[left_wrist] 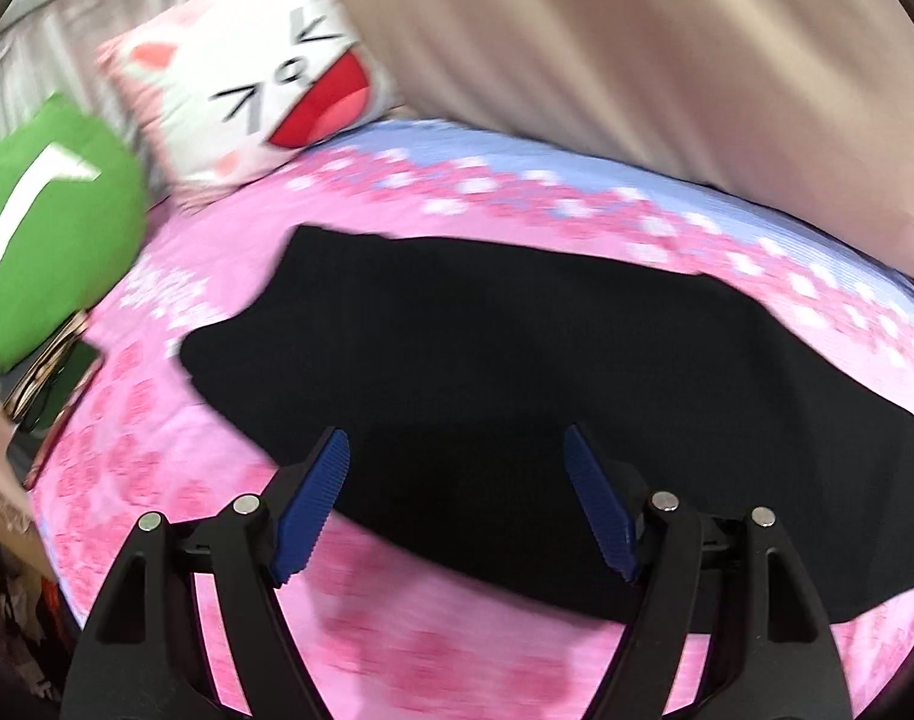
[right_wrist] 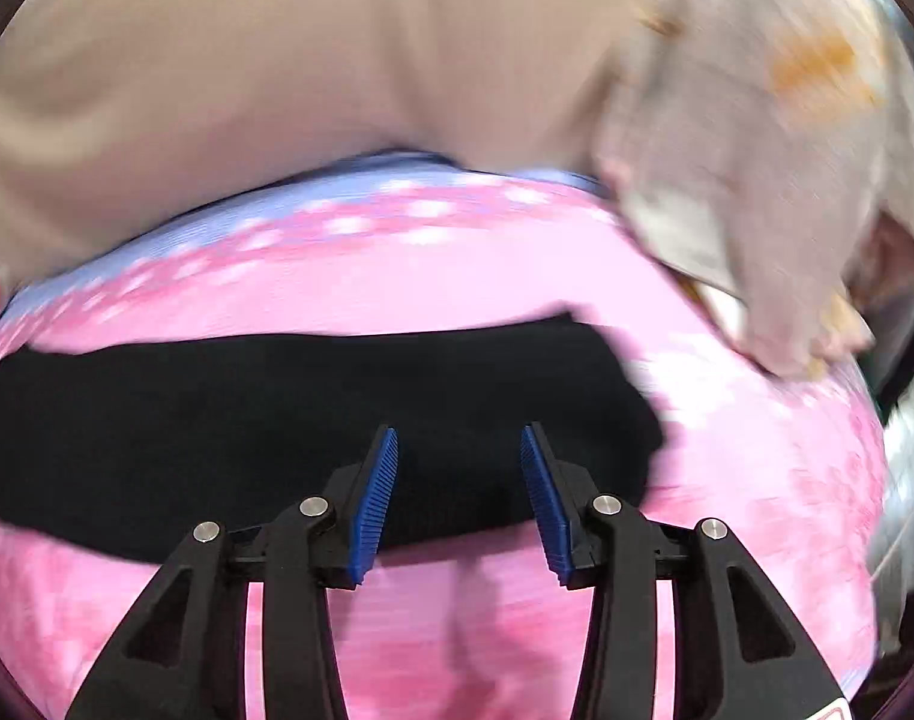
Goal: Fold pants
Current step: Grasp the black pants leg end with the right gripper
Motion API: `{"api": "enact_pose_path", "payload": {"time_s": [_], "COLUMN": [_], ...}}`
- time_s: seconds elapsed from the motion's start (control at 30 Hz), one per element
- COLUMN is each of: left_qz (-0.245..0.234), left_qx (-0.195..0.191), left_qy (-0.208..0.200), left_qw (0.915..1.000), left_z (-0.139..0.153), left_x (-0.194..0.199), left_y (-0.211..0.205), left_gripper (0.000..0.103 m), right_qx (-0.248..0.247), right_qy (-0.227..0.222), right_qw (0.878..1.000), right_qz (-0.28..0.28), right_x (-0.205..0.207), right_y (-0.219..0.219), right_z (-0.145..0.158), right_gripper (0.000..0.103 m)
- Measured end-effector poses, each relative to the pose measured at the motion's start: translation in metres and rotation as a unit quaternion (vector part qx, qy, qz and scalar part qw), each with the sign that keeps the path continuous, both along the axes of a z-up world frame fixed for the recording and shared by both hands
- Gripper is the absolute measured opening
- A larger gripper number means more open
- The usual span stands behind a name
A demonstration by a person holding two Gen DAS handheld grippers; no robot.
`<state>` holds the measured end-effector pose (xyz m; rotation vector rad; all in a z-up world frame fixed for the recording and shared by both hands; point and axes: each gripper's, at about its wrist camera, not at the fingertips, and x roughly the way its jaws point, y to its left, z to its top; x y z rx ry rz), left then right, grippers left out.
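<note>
Pants [left_wrist: 517, 372]: black, lying flat on my pink flowered bedspread [left_wrist: 156, 450], folded into a long band.
My left gripper [left_wrist: 457, 504]: jaws spread wide, empty, above the pants' near edge.
My right gripper [right_wrist: 458, 498]: jaws partly apart, gripping nothing, over the pants' right end.
Cat cushion [left_wrist: 246, 90]: at the bed's far left corner.
</note>
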<state>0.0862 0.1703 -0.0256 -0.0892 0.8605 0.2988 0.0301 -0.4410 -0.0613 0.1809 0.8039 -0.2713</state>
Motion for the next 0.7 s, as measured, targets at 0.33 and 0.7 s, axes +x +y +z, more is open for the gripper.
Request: {"api": "enact_pose_path", "payload": {"time_s": [0.33, 0.7], "left_qz": [-0.064, -0.084], "left_qx": [0.007, 0.029], "left_qy": [0.017, 0.045], "left_qw": [0.9978, 0.9951], "left_z": [-0.001, -0.018], "left_x": [0.02, 0.034], "left_y": [-0.096, -0.139], "left_gripper": [0.073, 0.073], "right_qx": [0.075, -0.049], "right_qy": [0.02, 0.074], "right_qw": [0.996, 0.996], "right_qz": [0.037, 0.032], "right_x": [0.051, 0.07], "right_y": [-0.078, -0.089], "right_z": [-0.022, -0.034], "right_gripper": [0.005, 0.005]}}
